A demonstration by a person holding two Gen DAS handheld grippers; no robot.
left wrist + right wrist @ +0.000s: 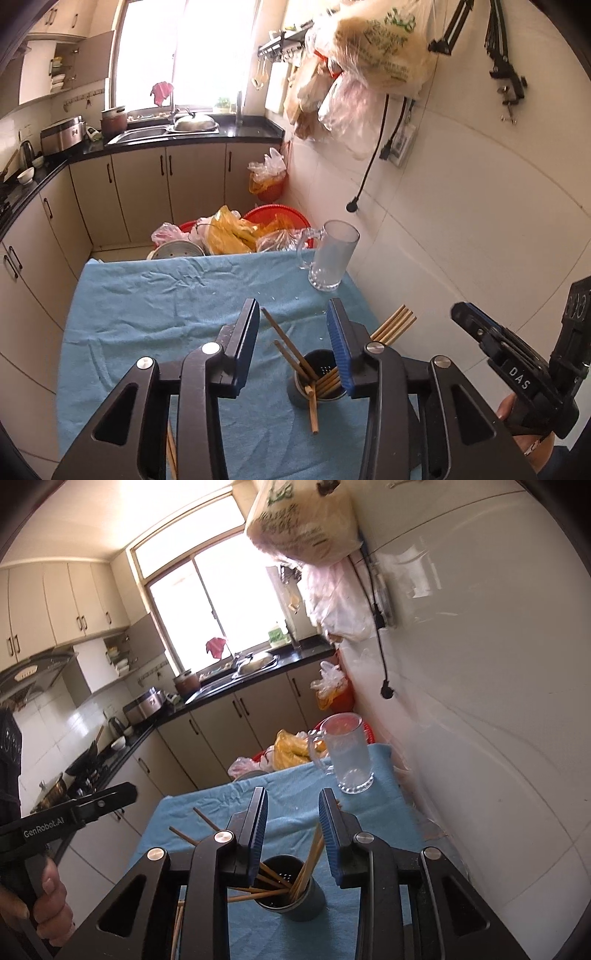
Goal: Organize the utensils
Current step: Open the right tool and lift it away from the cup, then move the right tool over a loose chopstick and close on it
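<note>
Blue crumpled cloth (155, 295) covers the worktop. Near its right part stands a dark round perforated metal utensil holder (321, 384), upright. Thin wooden chopsticks (295, 354) sit in it, fanned out; several lean left over the rim, others lean right past it, and one slants down the holder's near side to the cloth. At the far right corner of the cloth stands a clear glass handled mug (328, 254), empty and upright, well apart from the holder.

Left hand-held gripper (295, 332), black with blue ribbed pads: jaws apart, nothing clamped, hovering above the holder. Right hand-held gripper (293, 827), same build: jaws apart, nothing clamped, chopstick tips showing between them, the holder (295, 890) below. No earlier view, so only this stance is recorded.
</note>
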